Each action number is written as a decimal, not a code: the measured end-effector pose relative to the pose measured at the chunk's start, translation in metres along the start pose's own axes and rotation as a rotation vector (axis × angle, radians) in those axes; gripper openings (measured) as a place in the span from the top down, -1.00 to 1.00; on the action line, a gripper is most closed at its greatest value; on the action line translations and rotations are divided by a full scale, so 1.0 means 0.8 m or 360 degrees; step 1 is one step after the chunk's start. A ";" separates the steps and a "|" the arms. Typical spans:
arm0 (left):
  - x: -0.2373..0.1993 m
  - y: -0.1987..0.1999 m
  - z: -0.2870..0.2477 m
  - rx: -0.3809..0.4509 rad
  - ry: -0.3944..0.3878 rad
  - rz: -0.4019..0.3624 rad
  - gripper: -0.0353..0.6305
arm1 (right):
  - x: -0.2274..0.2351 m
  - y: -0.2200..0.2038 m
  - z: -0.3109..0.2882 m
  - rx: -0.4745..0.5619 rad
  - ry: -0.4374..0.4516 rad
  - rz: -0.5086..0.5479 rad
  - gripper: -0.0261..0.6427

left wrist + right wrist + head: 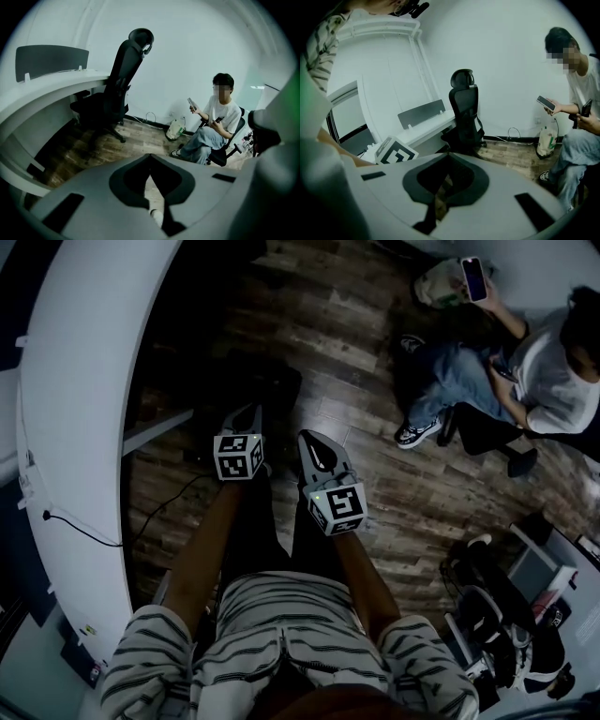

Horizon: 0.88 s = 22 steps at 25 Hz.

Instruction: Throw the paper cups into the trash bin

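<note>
The left gripper [249, 414] and right gripper [309, 439] are held side by side near the centre, above a dark plank floor [356, 352]. Each has its marker cube turned toward the wearer. Two bare forearms [202, 549] run back to striped clothing [281, 615] at 6 o'clock. A curved white desk [84, 381] sweeps from 7 to 11 o'clock, with a thin black cable [80, 529] lying on it at 8 o'clock. At 2 o'clock a seated person [548, 371] in a white T-shirt and jeans holds up a phone [474, 277], just beside a pale bag [433, 282] at 1 o'clock. Their sneaker [415, 433] rests on the floor. Dark, cluttered gear [506, 615] sits at 4 o'clock.
</note>
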State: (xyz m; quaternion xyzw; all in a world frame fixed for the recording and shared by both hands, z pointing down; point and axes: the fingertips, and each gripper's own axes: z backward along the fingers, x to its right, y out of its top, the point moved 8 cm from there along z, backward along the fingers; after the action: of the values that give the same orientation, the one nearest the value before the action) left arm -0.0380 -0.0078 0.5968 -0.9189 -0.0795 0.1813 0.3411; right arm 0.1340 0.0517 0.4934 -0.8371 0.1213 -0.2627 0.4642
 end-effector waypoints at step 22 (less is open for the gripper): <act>0.061 0.090 0.148 0.0353 -0.0046 -0.0039 0.82 | -0.038 0.088 0.042 0.0121 0.0068 0.0107 0.90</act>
State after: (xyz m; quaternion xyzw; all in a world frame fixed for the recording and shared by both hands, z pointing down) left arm -0.0371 0.0222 0.4530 -0.8717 -0.0752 0.1982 0.4418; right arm 0.1305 0.0514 0.4097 -0.8085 0.1491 -0.2692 0.5016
